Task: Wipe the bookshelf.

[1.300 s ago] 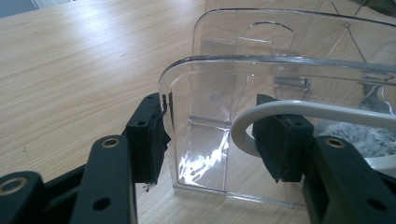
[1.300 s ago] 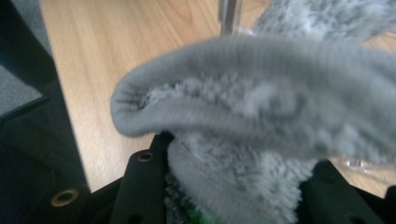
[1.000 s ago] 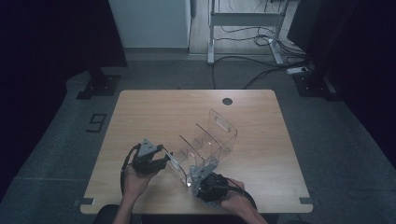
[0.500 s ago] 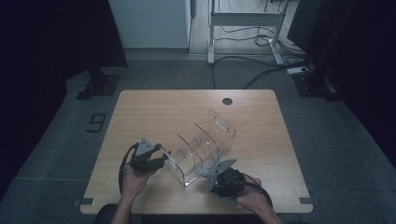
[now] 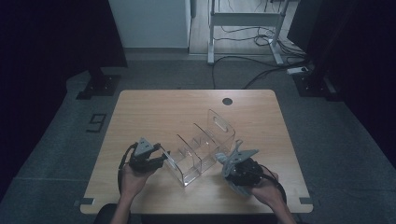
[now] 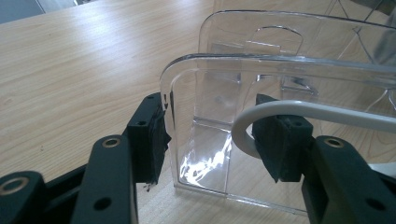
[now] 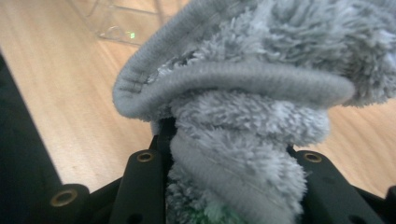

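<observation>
High view: my left gripper (image 5: pixel 161 158) braces the near-left end of the clear organizer (image 5: pixel 201 147), which sits mid-table toward my side of the wooden table (image 5: pixel 154 107); my right gripper (image 5: pixel 233 161) hovers just beside its near-right edge.
Left gripper view: my jaws straddle the organizer's end wall (image 6: pixel 205 93), one pad outside, one inside, with a white cable (image 6: pixel 308 112) looping across the inner pad; the outer pad touches the wall, but I cannot tell whether the inner one presses.
Right gripper view: my jaws are pinched on a bunched grey microfibre cloth (image 7: pixel 243 107), its folds bulging well past the tips.
Step in hand, as I judge it: wiping the organizer while I steady it.
Doing it well: I keep my left hand still so the light plastic cannot skate across the wood.
Cloth approach: I bring the fluffy wad, not the hard jaw tips, onto the wall, so nothing scratches.
Stroke: I wipe along each divider (image 5: pixel 198 140) toward the braced end, pressing lightly.
Risk: a hard sideways push could tip the organizer or pull the wall out of my left jaws.
</observation>
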Motion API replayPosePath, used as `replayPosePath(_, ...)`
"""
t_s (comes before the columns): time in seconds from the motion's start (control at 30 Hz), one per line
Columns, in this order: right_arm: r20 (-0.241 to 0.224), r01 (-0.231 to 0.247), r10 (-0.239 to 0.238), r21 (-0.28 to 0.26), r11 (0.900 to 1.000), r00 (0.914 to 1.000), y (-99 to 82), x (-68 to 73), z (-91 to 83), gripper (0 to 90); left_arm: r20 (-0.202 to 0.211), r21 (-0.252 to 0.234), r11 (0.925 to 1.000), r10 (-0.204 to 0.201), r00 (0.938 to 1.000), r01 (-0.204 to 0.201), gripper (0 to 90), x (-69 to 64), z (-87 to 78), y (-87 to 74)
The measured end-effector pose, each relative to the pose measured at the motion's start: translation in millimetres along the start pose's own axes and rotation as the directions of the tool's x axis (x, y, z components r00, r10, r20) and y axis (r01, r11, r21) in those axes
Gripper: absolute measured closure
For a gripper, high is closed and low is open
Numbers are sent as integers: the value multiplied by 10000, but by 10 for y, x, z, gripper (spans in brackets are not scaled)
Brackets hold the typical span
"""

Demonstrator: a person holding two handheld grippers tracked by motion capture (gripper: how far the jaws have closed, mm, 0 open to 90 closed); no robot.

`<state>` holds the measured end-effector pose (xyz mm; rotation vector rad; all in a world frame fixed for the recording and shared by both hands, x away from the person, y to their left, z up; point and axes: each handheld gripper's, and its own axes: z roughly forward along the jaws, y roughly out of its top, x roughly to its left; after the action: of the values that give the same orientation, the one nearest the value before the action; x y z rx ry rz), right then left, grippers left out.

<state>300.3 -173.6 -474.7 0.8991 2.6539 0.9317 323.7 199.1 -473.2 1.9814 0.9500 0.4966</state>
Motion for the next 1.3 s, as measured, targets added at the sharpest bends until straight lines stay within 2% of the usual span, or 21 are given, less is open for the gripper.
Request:
replayPosePath(0.13, 237, -331, 337, -248, 9991, 9991, -34, -122, -103, 606, 27, -43, 10000, -7, 10000, 7, 463, 6, 1, -4)
replayPosePath(0.17, 448, -526, 541, -343, 9980, 9975, -59, -186, -151, 606, 34, -54, 10000, -6, 10000, 6, 463, 7, 2, -5)
replayPosePath(0.23, 519, -583, 602, -374, 9976, 9968, -74, -227, -177, 606, 36, -58, 10000, -1, 10000, 1, 463, 7, 2, -6)
replayPosePath(0.47, 1183, -1303, 1365, -586, 9897, 9836, -199, -474, -343, 599, 78, -93, 10000, 17, 10000, -16, 463, 15, 3, -11)
replayPosePath(0.57, 1456, -1548, 1640, -725, 9853, 9757, -256, -574, -423, 596, 87, -104, 9999, 8, 10000, -7, 463, 18, 2, -13)
replayPosePath(0.6, 1619, -1717, 1822, -769, 9821, 9698, -299, -636, -471, 593, 91, -108, 9999, 6, 10000, -5, 463, 18, 3, -14)
replayPosePath(0.63, 1619, -1717, 1822, -769, 9821, 9698, -299, -636, -471, 593, 97, -99, 10000, 10, 10000, -9, 463, 19, 2, -13)
replayPosePath(0.7, 1742, -1938, 2052, -803, 9778, 9631, -346, -700, -513, 591, 113, -102, 9999, 5, 9999, -4, 463, 20, 2, -14)
replayPosePath(0.73, 1885, -2157, 2285, -857, 9727, 9551, -394, -759, -551, 591, 131, -102, 9999, 11, 9999, -10, 463, 22, 3, -13)
replayPosePath(0.77, 1885, -2157, 2285, -857, 9727, 9551, -394, -759, -551, 591, 131, -102, 9999, 11, 9999, -10, 463, 22, 3, -13)
replayPosePath(0.8, 2086, -2285, 2421, -874, 9696, 9476, -442, -814, -584, 589, 136, -101, 9999, 16, 9999, -14, 463, 24, 3, -13)
replayPosePath(0.83, 2086, -2285, 2421, -874, 9696, 9476, -442, -814, -584, 589, 151, -96, 10000, 18, 9999, -16, 463, 26, 3, -12)
replayPosePath(0.87, 2254, -2439, 2581, -891, 9657, 9395, -489, -860, -605, 589, 156, -99, 9999, 23, 9999, -21, 463, 29, 3, -12)
replayPosePath(0.9, 2254, -2439, 2581, -891, 9657, 9395, -489, -860, -605, 589, 157, -106, 9999, 29, 9999, -27, 463, 32, 3, -13)
replayPosePath(1.0, 2447, -2728, 2864, -883, 9580, 9263, -587, -951, -598, 585, 163, -118, 9999, 46, 9999, -44, 463, 42, 3, -13)
replayPosePath(1.03, 2447, -2728, 2864, -883, 9580, 9263, -587, -951, -598, 585, 163, -118, 9999, 46, 9999, -44, 462, 42, 3, -13)
replayPosePath(1.07, 2470, -2858, 2970, -808, 9549, 9224, -625, -988, -560, 577, 174, -117, 9999, 46, 9998, -44, 463, 45, 3, -14)
replayPosePath(1.2, 2449, -3019, 3066, -574, 9516, 9198, -669, -1027, -479, 562, 176, -131, 9999, 63, 9998, -60, 463, 50, 3, -15)
replayPosePath(1.3, 2409, -3067, 3058, -346, 9512, 9211, -717, -1065, -394, 554, 182, -145, 9999, 66, 9998, -63, 462, 51, 4, -16)
